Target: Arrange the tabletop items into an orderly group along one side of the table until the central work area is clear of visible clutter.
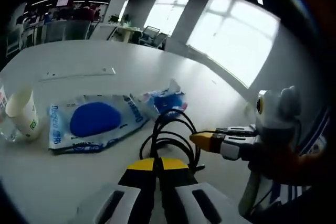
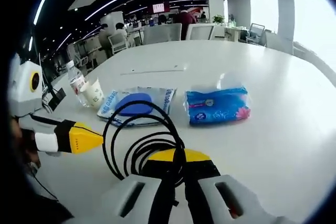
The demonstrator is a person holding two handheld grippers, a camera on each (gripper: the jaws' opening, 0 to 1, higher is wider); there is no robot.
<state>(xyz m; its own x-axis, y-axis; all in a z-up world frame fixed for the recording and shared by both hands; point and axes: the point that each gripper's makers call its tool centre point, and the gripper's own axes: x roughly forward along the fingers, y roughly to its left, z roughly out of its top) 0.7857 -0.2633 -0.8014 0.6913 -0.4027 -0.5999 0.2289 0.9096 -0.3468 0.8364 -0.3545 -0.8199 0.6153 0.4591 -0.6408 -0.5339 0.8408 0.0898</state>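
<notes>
Cable work, judged as the step in hand: coiled black cable (image 1: pixel 169 139) bunched in loose loops near the front of the white table (image 1: pixel 105 51), right between the two tools.

Left gripper (image 1: pixel 157 167): yellow-tipped jaws drawn together, apparently pinched on a strand of the coil. Right gripper (image 2: pixel 176 160): jaws likewise closed to a thin slit, a black strand running down between them, so probably clamped on the same cable.

Beyond the coil, in a rough row:
- white paper cup (image 1: pixel 23 113), at the left in the left gripper view
- clear plastic bottle (image 2: pixel 76 81), just beside the cup
- flat blue-and-white plastic pouch (image 1: pixel 94 120), in the middle
- crumpled blue tissue pack (image 1: pixel 165 99), near the pouch but apart from it

To do it well:
- Keep both pinches firm and lift the loops together, so that no loop springs open or trails.
- Carry low over the surface, clear of the pouch edge and the tissue pack; snagging either would drag it out of line.
- Set down as one compact bundle beside the row, probably at the tissue-pack end, touching nothing.
- Release one side first, check that the coil holds its shape, then let go with the other.
</notes>
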